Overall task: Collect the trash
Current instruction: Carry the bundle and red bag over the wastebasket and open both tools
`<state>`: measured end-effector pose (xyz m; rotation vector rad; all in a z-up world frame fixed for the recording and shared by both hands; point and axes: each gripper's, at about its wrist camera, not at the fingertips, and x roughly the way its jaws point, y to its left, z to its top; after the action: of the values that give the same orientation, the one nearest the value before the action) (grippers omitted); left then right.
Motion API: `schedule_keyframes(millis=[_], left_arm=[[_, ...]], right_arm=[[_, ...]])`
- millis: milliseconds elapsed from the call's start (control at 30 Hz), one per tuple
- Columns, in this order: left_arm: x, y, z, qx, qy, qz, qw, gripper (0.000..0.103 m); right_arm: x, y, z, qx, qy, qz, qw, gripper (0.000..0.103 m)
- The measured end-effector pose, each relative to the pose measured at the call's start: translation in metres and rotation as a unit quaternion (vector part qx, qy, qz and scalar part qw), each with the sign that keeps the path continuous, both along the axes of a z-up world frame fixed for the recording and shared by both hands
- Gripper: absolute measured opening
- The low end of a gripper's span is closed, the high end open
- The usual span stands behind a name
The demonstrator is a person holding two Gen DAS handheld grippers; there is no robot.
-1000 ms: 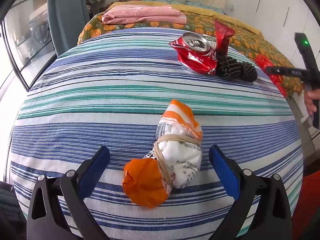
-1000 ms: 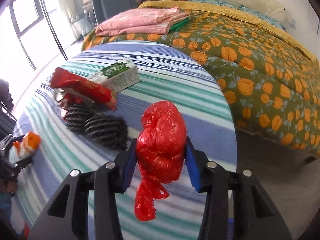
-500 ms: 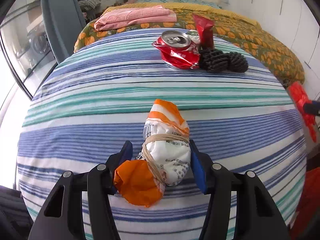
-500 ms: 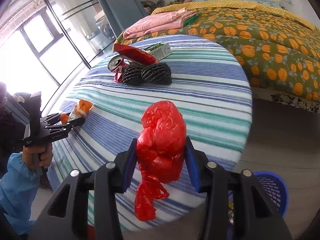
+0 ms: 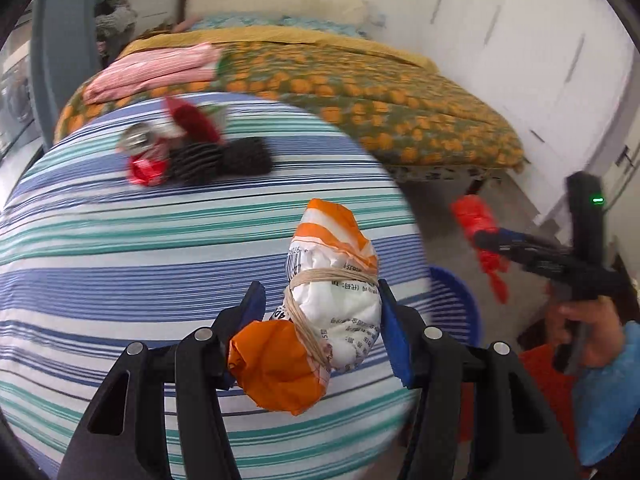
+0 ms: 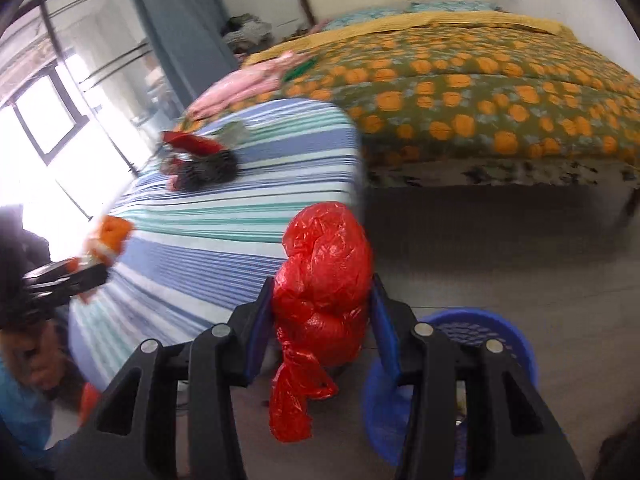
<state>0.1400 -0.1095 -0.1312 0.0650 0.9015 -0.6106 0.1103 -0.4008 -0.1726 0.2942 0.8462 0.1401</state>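
Left gripper [image 5: 320, 320]: pinching the orange-and-white bundle [image 5: 324, 312] between its blue pads; the bundle is tied round with tan string, its orange end bulging toward the camera.
Right gripper [image 6: 322, 308]: clamped on the red plastic bag [image 6: 324, 300], whose knotted tail hangs below the fingers.
Where the trash is: the bundle is over the near right part of the striped worktop [image 5: 120, 260]; whether it touches the cloth cannot be told. The red bag is off the worktop, over the floor, just left of the blue basket [image 6: 480, 328].
Hidden or cut off: the right gripper's fingers cover most of the basket's near wall, and its contents are barely visible. In the left wrist view only a slice of the basket rim [image 5: 460, 300] shows past the worktop edge.
Hard to make out: both views are motion-blurred. The far pile blurs together: a crushed red can [image 5: 144, 156], black ribbed pieces [image 5: 224, 158] and a red wrapper [image 5: 196, 120] touching one another.
Edges: the worktop's right edge curves down close beside the basket.
Open room: bare grey floor [image 6: 520, 248] lies between worktop, basket and the bed [image 6: 480, 92] with its orange-patterned cover.
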Motion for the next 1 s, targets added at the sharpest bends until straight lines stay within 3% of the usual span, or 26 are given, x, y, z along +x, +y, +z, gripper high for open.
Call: schedule_keyframes(millis=[133,233,433,600,733,800,833,1000], left_arm=[[-0.028,-0.071,0.002,-0.018,0.009,-0.063,0.9978,0.055],[-0.043,-0.12,-0.01,-0.01,0.021,-0.103,0.9944,0.055],[-0.049,-0.202,-0.068,0.029,0.06,-0.142,0.9876,0.056],[-0.033,-0.237,-0.116,0.041,0.099,-0.131,0.9855,0.057],[-0.028,-0.255,-0.135,0.046,0.107,-0.137,0.9837,0.059],[-0.027,-0.262,-0.144,0.051,0.107,-0.141,0.9829,0.067],[-0.025,-0.267,-0.148,0.056,0.107,-0.141,0.9827,0.076],[-0.018,-0.269,-0.148,0.061,0.108,-0.13,0.9837,0.086]], right_arm=[[-0.011,-0.052,-0.029,-0.02,0.04,-0.074,0.996,0.044],[-0.02,-0.086,-0.044,0.002,0.069,-0.114,0.991,0.044],[-0.035,-0.115,-0.068,0.003,0.109,-0.141,0.984,0.044],[-0.043,-0.124,-0.077,0.005,0.118,-0.147,0.982,0.045],[-0.042,-0.129,-0.08,0.012,0.12,-0.148,0.982,0.047],[-0.039,-0.13,-0.082,0.017,0.121,-0.148,0.981,0.059],[-0.038,-0.13,-0.082,0.016,0.123,-0.152,0.981,0.069],[-0.039,-0.137,-0.079,0.015,0.119,-0.172,0.978,0.072]])
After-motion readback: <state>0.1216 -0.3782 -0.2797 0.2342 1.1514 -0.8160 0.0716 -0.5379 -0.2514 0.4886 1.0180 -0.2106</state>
